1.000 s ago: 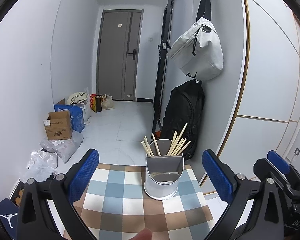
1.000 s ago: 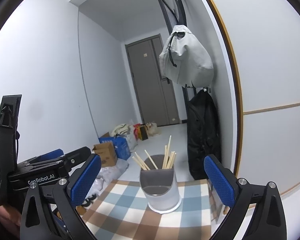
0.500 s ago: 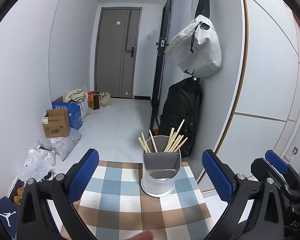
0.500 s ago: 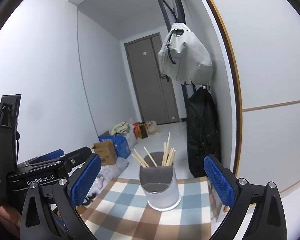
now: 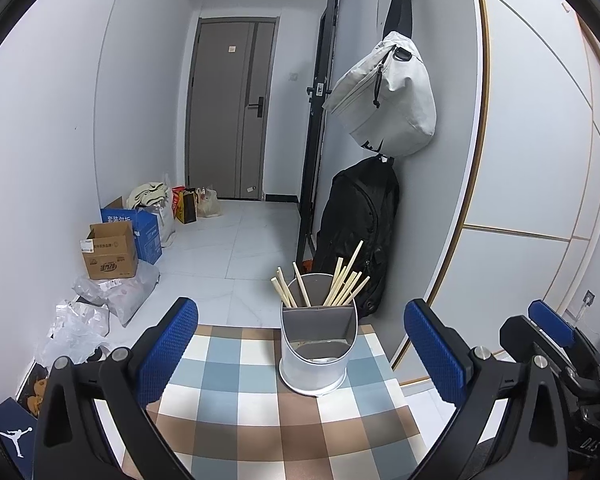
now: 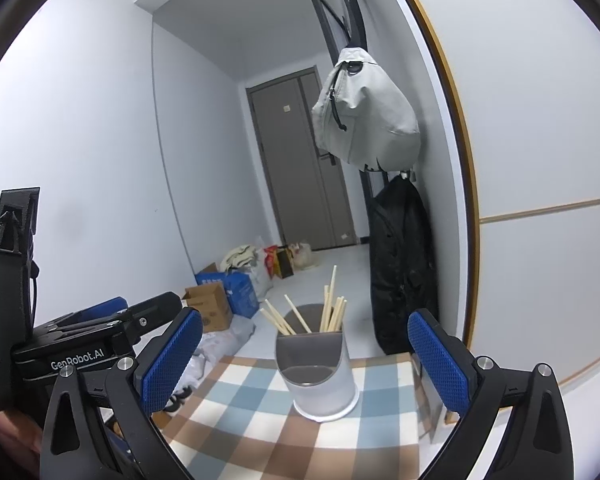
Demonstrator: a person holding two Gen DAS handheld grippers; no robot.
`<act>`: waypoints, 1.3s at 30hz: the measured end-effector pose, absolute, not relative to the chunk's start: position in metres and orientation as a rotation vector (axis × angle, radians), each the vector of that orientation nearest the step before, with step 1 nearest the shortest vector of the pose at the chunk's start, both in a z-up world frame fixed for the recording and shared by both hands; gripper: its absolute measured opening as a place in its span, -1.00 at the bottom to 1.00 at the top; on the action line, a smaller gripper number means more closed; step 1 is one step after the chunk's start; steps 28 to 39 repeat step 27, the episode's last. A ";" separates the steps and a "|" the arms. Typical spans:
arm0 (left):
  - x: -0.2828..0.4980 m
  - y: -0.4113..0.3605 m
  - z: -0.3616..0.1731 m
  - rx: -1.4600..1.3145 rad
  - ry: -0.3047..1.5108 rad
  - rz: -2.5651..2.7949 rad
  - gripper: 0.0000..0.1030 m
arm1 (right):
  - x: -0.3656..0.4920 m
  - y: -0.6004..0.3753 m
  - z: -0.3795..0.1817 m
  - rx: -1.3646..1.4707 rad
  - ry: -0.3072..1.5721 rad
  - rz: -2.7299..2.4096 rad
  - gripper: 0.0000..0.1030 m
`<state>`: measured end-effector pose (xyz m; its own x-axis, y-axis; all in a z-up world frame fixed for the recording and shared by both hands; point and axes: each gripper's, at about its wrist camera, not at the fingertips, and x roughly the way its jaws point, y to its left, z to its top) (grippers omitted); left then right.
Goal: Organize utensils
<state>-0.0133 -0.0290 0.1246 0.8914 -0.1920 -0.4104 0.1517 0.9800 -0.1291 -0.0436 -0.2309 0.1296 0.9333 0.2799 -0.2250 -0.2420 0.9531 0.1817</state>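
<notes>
A white round utensil holder stands upright near the far edge of the checkered surface, its inside split by a grey divider. The rear compartment holds a loose bunch of pale wooden chopsticks, leaning apart in two groups (a few to the left, the rest fanned to the right); the front compartment looks bare. The left tongs are spread wide with nothing between the blue pads, framing the holder without touching it. The right tongs are likewise spread wide and unloaded, short of the holder and its chopsticks.
</notes>
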 end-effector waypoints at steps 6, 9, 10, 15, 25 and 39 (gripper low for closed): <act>-0.013 -0.029 0.123 -0.087 0.441 -0.175 0.95 | -0.044 -0.230 0.130 0.152 0.252 0.266 1.00; -0.014 -0.029 0.122 -0.085 0.441 -0.175 0.95 | -0.044 -0.230 0.129 0.151 0.253 0.262 1.00; -0.014 -0.029 0.122 -0.088 0.441 -0.176 0.95 | -0.044 -0.231 0.129 0.153 0.257 0.261 1.00; -0.015 -0.029 0.123 -0.088 0.436 -0.182 0.95 | -0.044 -0.232 0.131 0.156 0.259 0.260 1.00; -0.014 -0.029 0.121 -0.097 0.443 -0.189 0.95 | -0.044 -0.231 0.129 0.156 0.266 0.259 1.00; -0.012 -0.028 0.120 -0.101 0.443 -0.186 0.95 | -0.042 -0.231 0.128 0.155 0.270 0.257 1.00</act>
